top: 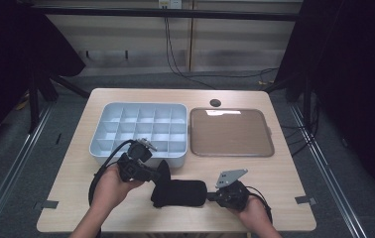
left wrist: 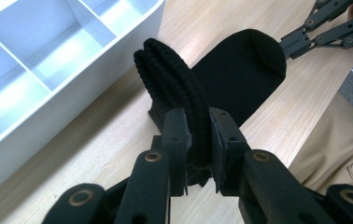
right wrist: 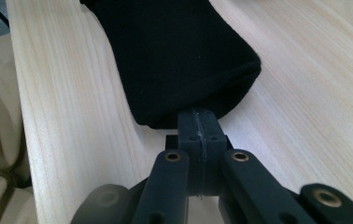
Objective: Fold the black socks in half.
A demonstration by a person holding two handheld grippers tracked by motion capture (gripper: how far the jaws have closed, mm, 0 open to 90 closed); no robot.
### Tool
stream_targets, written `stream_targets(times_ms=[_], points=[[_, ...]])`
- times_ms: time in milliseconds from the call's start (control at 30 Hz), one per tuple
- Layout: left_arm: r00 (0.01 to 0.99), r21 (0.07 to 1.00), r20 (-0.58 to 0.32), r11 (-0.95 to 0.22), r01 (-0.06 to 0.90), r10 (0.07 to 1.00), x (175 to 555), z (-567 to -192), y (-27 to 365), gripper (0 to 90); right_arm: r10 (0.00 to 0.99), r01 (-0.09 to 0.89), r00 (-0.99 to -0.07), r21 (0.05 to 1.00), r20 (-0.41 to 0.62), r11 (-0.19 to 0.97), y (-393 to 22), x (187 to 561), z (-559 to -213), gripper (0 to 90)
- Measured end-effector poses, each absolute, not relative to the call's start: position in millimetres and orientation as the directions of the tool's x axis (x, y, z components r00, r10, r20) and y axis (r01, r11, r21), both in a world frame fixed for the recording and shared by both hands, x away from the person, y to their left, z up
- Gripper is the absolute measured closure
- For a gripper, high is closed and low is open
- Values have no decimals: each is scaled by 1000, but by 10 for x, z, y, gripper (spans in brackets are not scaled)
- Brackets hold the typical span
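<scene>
Item: black sock (top: 179,192), lying across the near middle of the worktop (top: 284,173), at 6 o'clock from the white divided tray (top: 141,130).
Left tongs (left wrist: 198,144): clamped on the ribbed cuff, which bunches up between the pads.
Right tongs (right wrist: 198,135): closed tight on the toe edge.
Handling (judged): light, soft, limp knit; sags and stretches, no risk of breaking.
Grip advice: thick folded cuff gives the surest hold; a thin toe edge may slip.
Nearby: brown tray (top: 231,132) at 1 o'clock.
</scene>
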State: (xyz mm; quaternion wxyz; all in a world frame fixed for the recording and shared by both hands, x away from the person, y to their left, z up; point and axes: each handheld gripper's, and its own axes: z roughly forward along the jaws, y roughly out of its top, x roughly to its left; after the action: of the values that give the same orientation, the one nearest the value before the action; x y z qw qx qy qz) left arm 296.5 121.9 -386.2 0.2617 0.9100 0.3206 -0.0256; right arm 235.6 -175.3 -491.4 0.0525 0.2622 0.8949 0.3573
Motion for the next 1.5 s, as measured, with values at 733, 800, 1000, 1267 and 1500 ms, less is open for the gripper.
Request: stream_targets(times_ms=[733, 800, 1000, 1267, 1500], points=[[807, 414, -224, -697, 586, 546, 2929, -4046, 929, 783, 463, 400, -882, 669, 93, 627, -1592, 2427, -4919, 900], [807, 407, -226, -700, 587, 545, 2929, -4090, 902, 783, 466, 405, -879, 669, 98, 623, -1580, 2423, -4913, 900], [804, 398, -226, -701, 592, 550, 2929, -4155, 870, 781, 459, 398, -883, 667, 94, 630, -1565, 2426, -4922, 900], [809, 390, -233, -711, 586, 539, 2930, -4218, 829, 779, 451, 391, -888, 669, 93, 632, -1541, 2435, -4924, 900], [810, 387, -238, -713, 585, 536, 2927, -4250, 757, 778, 450, 391, -888, 666, 91, 636, -1551, 2437, -4922, 900]])
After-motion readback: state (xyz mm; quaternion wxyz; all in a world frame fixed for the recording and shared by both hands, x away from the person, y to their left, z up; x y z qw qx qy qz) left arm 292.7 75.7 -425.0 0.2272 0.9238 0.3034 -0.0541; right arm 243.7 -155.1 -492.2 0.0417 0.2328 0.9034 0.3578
